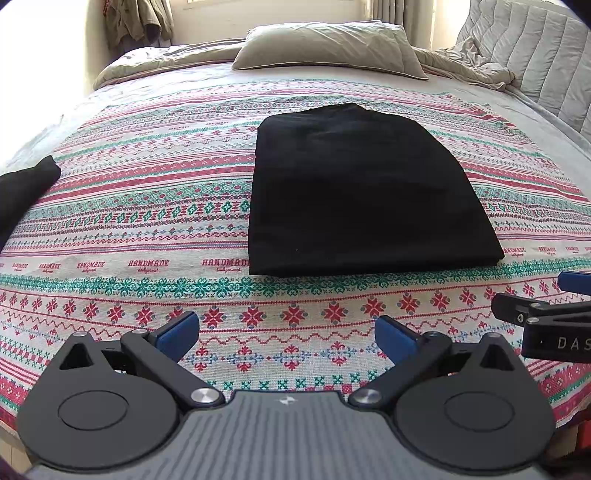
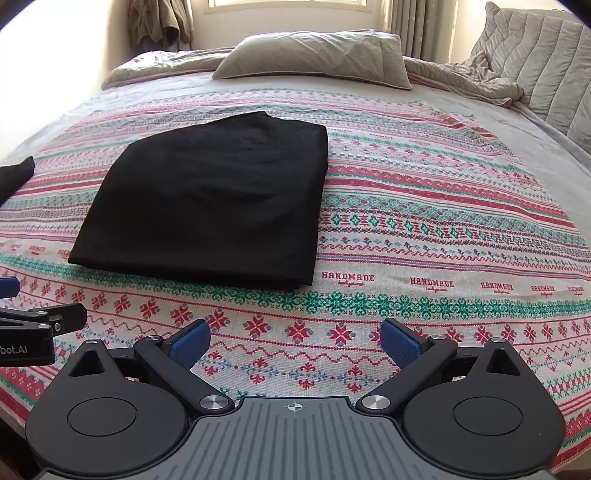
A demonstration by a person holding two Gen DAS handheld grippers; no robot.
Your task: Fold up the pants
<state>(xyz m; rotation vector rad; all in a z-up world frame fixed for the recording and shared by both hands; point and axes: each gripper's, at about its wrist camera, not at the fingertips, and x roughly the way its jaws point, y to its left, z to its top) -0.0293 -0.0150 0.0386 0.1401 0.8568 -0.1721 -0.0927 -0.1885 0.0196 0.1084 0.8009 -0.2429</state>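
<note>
Nearest the lens, the left tongs [image 1: 287, 334] hover low over the foot of the bed, their blue-padded fingers [image 1: 177, 334] spread wide apart with nothing between them. The right tongs [image 2: 295, 341] hang beside them at about the same height, likewise spread wide and empty. Each tool shows in the other's view: the right one enters the left wrist view from the right edge, the left one enters the right wrist view from the left edge.

Beneath both lies a patterned blanket [image 1: 147, 221], striped in red, green and white, with rows of red snowflake shapes and a line of "HANDMADE" lettering.

Just beyond that lettering, the black pants [image 1: 354, 192] lie folded into a flat, roughly rectangular packet on the blanket, its near edge straight and its layers stacked evenly. The packet sits ahead of the tongs and apart from them, touched by neither.

Off to the left, another dark piece of cloth [image 1: 26, 184] lies at the blanket's edge, cut off by the frame.

Farther back, a beige pillow [image 1: 328, 44] rests at the head of the bed on a rumpled grey quilt [image 1: 469, 62]. Behind it stand a bright window [image 2: 284, 3], curtains, and clothes hanging at the left [image 1: 144, 22].
</note>
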